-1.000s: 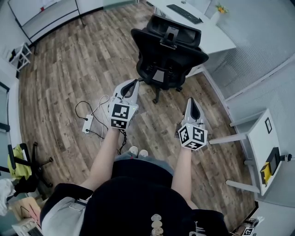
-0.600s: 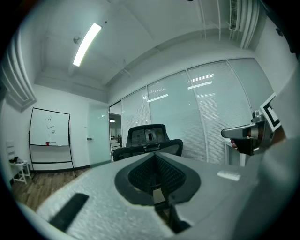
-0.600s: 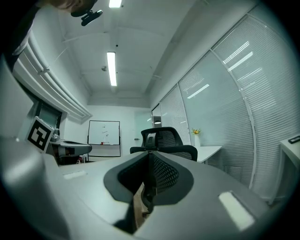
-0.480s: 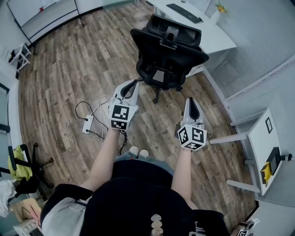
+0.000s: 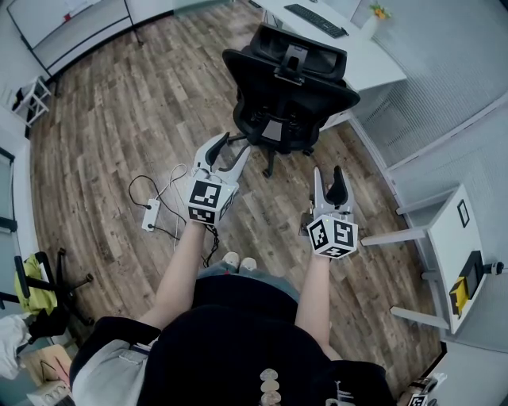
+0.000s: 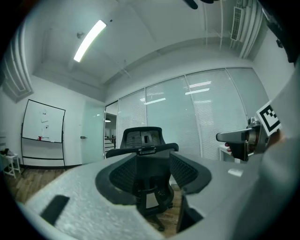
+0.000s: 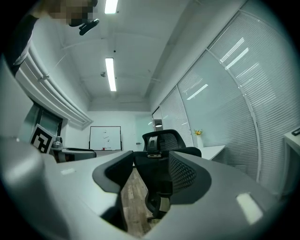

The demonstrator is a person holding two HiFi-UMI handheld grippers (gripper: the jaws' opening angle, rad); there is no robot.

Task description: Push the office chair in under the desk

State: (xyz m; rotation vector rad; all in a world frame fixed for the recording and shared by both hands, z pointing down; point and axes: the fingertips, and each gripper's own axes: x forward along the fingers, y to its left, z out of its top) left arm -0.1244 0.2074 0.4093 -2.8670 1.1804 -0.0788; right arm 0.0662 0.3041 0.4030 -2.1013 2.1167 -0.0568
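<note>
head view, looking steeply down at a wood-plank floor (image 5: 119,119). at far left, a white power strip (image 5: 150,213) with looped cables lies on the floor. just right of it is the left claw (image 5: 231,147), held out level by the person's left arm. its jaws are spread fairly wide, having just been opening, and nothing sits between them. ahead of it, higher in the frame, stands the black office chair (image 5: 287,89), its mesh back turned toward the person, well apart from both claws. the chair rests on the floor just in front of the white counter (image 5: 361,63), not tucked under it. a dark keyboard (image 5: 317,22) lies on that counter. the right claw (image 5: 329,174) is held level too, its jaws wide, just opened, and empty. in each claw's own view the chair shows through the gap between the jaws, at a distance and untouched. at far right stands a second white counter (image 5: 448,246).
</note>
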